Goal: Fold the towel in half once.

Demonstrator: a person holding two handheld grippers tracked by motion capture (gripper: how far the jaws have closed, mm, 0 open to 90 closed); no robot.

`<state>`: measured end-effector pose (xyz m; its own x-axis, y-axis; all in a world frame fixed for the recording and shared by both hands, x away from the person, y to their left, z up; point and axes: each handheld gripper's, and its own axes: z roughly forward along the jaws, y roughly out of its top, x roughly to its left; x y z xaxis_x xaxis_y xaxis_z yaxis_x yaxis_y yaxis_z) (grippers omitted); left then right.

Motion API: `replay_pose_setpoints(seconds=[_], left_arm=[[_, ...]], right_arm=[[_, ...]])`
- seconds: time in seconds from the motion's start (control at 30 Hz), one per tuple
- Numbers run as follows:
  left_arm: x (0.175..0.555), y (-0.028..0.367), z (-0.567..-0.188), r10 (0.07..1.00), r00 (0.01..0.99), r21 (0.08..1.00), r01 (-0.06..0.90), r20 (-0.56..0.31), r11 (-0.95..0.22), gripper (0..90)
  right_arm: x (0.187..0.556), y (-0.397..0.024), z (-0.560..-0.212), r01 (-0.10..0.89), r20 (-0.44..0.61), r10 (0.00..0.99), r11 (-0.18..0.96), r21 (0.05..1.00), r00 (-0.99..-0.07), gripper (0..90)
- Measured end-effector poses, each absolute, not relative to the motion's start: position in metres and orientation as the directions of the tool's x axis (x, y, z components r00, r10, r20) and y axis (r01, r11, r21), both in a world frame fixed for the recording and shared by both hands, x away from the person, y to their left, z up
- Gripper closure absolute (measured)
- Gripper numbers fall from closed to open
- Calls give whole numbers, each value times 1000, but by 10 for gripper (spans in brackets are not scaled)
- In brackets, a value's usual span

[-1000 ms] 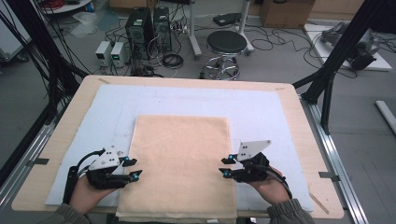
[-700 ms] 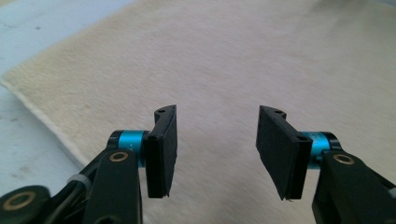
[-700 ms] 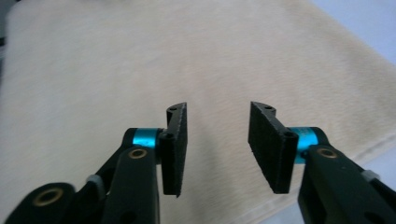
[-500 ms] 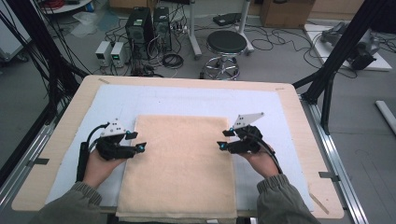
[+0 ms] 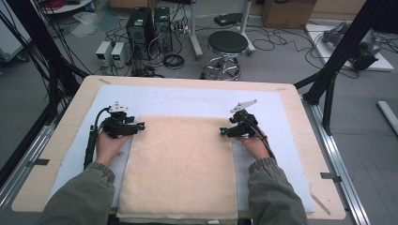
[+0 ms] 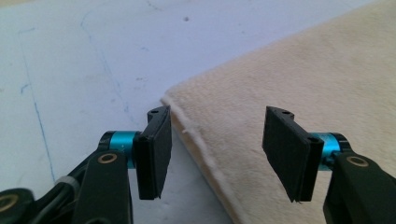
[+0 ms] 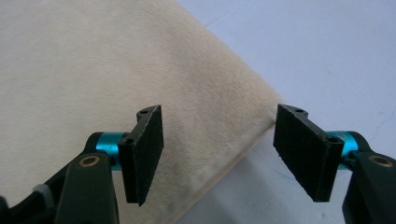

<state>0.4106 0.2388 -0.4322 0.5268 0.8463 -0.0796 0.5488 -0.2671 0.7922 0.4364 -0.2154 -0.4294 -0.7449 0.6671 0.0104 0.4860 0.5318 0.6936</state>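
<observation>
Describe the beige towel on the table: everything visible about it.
The towel is beige, soft and fuzzy like terry or fleece, with a stitched hem along its side edge. It lies flat, apparently folded in layers, on the white mat, its near end reaching the table's front edge. The left gripper straddles its far left corner and the right gripper its far right corner; both sets of jaws stand open around the edge, the pads not pressing on the cloth.
</observation>
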Motion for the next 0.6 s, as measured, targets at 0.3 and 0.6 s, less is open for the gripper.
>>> replay_pose_setpoints(seconds=[0.3, 0.6], left_arm=[[416, 236, -443, 841, 532, 765, 581, -99, -278, 543], [419, 234, -436, 852, 516, 777, 570, -86, -267, 844]], right_arm=[[442, -214, -437, 504, 96, 622, 524, 686, -777, 639], [447, -206, -429, 472, 93, 593, 525, 708, -800, 831]])
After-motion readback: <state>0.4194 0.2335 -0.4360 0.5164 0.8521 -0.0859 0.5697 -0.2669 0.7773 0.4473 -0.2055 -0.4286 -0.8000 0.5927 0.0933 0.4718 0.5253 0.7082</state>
